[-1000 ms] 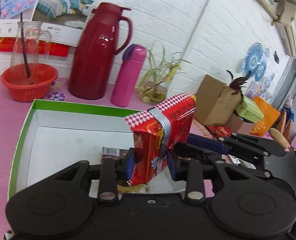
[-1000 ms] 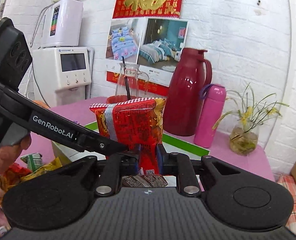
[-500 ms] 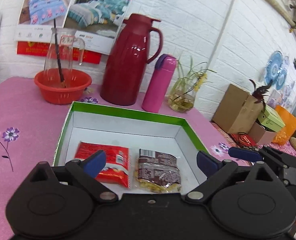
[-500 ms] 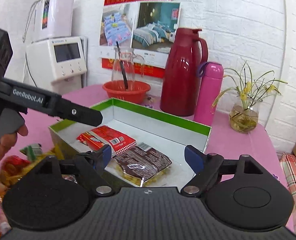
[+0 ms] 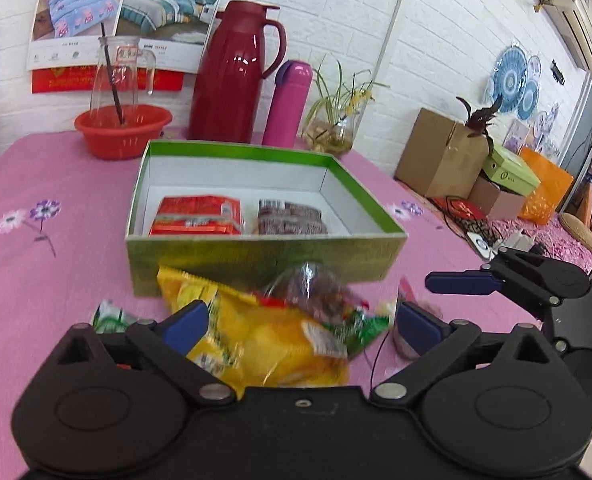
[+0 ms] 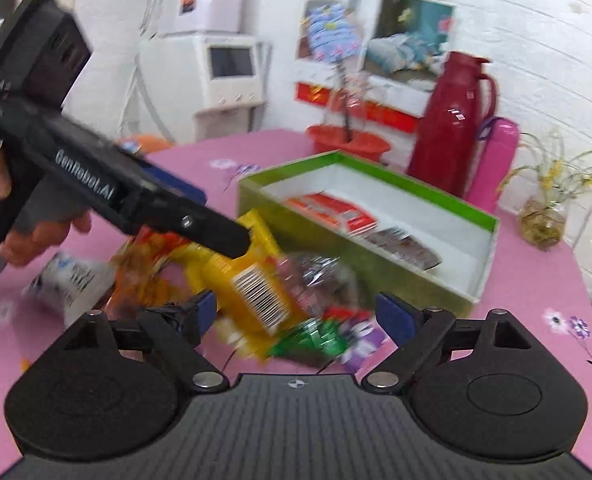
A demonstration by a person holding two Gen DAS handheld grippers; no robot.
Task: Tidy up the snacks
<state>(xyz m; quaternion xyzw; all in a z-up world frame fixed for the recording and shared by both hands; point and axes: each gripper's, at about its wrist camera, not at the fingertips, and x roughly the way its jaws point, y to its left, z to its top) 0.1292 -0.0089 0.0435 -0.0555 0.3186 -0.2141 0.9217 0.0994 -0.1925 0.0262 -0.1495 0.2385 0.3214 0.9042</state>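
Left wrist view: left tongs [image 5: 300,322] released and holding nothing, spread over the yellow packet [image 5: 264,340] in the loose snack pile on the table [image 5: 36,280], just before the green box [image 5: 264,256].
Box: red packet [image 5: 196,216] and brown packet [image 5: 290,218] lie flat inside.
Right wrist view: right tongs [image 6: 296,316] released too, above the same pile.
Risk: packets overlap; pinching could catch two, or slip on crinkly film.
Risk: both tongs converge; they may collide.
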